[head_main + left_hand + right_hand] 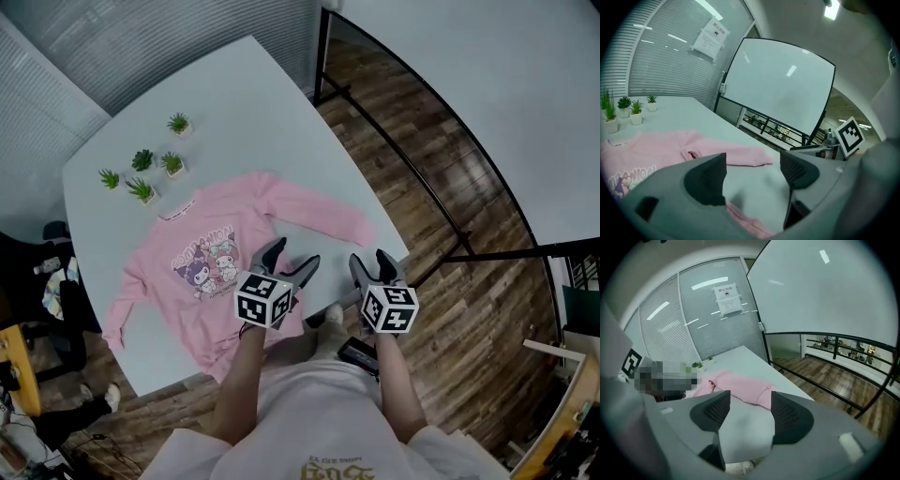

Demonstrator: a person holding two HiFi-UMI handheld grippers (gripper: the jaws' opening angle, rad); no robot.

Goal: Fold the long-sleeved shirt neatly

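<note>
The pink long-sleeved cotton shirt with a cartoon print [211,253] lies flat, front up, on the white table [234,103], its hem close to the near edge. An uneven pinch at the hem would likely skew the fold. A hard tug could drag the collar towards the small potted green plants [142,161].

The left gripper [291,255] hovers over the hem and the right gripper [372,260] is near the sleeve cuff. Both tilt downward on outstretched forearms, with their jaws spread and nothing between them.

shirt [211,248] hem behind left tongs [295,255], notice [727,299] unreadable
</note>
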